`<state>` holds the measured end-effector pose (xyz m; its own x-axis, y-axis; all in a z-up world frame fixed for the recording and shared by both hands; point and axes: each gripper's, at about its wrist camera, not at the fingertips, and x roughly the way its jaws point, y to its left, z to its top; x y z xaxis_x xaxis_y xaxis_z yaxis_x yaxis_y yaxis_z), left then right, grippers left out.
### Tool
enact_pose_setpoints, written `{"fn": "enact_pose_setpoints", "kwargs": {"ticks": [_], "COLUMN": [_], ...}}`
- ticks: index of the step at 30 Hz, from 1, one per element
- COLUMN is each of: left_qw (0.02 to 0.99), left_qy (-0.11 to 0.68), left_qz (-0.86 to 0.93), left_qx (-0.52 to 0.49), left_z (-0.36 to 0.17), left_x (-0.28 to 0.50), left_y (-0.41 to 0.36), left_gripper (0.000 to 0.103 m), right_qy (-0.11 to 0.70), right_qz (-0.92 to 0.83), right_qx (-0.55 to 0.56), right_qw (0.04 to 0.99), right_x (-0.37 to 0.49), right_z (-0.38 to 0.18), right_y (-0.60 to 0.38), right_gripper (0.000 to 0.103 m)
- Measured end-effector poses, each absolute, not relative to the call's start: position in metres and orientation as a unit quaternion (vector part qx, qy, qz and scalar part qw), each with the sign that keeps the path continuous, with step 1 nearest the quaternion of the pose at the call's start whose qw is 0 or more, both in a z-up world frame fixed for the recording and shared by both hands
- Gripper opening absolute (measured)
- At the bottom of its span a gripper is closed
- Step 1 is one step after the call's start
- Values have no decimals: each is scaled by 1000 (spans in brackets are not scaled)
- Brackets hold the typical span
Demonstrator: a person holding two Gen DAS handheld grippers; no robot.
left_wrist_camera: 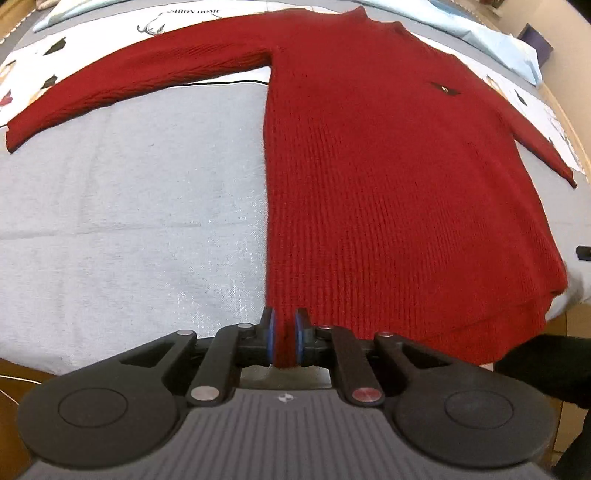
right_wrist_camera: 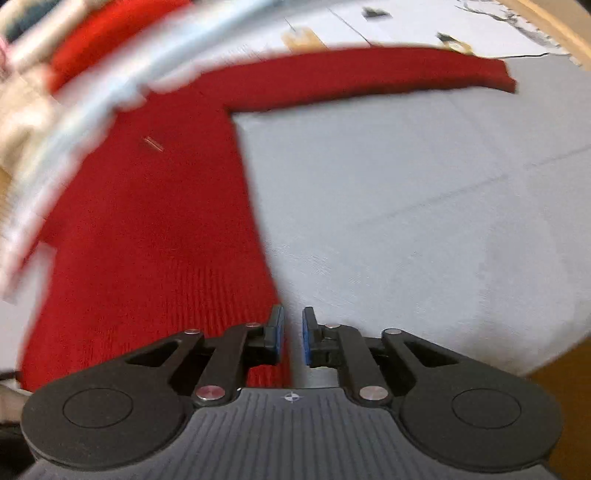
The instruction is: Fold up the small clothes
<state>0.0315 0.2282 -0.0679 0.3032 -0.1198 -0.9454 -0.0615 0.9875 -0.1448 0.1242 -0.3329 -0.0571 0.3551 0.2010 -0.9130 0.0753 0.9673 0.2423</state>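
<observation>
A red knit sweater (left_wrist_camera: 388,177) lies flat, front up, on a grey cloth (left_wrist_camera: 129,221), sleeves spread to both sides. My left gripper (left_wrist_camera: 285,339) is shut on the sweater's hem at its near left corner; red knit fills the gap between the blue pads. In the right wrist view the sweater (right_wrist_camera: 155,229) lies to the left, one sleeve (right_wrist_camera: 369,74) stretching right. My right gripper (right_wrist_camera: 292,338) sits at the hem's near right corner, jaws slightly apart, with nothing clearly between the pads. This view is motion-blurred.
A white printed sheet (left_wrist_camera: 110,40) and a light blue cloth (left_wrist_camera: 495,40) lie beyond the sweater. The bed's wooden edge (right_wrist_camera: 554,33) runs along the far right. A dark object (left_wrist_camera: 583,253) shows at the right border.
</observation>
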Motion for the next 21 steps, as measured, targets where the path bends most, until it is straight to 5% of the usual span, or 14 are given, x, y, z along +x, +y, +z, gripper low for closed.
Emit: {"fn": "enact_pose_setpoints", "kwargs": {"ticks": [4, 9, 11, 13, 15, 21], "left_qw": [803, 778, 771, 769, 779, 779], "left_qy": [590, 622, 632, 633, 625, 627], "left_qz": [-19, 0, 7, -3, -25, -23], "left_qx": [-80, -85, -82, -81, -56, 6], "left_z": [-78, -107, -117, -123, -116, -112], "left_x": [37, 38, 39, 42, 39, 29], "left_y": [226, 231, 231, 225, 215, 204], "left_gripper": [32, 33, 32, 19, 7, 6], "right_qy": [577, 618, 628, 620, 615, 580], "right_qz": [68, 65, 63, 79, 89, 83], "right_qx": [122, 89, 61, 44, 52, 24], "right_qw": [804, 778, 773, 780, 782, 810], "right_x": [131, 131, 129, 128, 127, 126], "right_z": [-67, -95, -106, -104, -97, -64], "right_y": [-318, -301, -293, -288, -289, -307], "right_gripper": [47, 49, 45, 10, 8, 7]}}
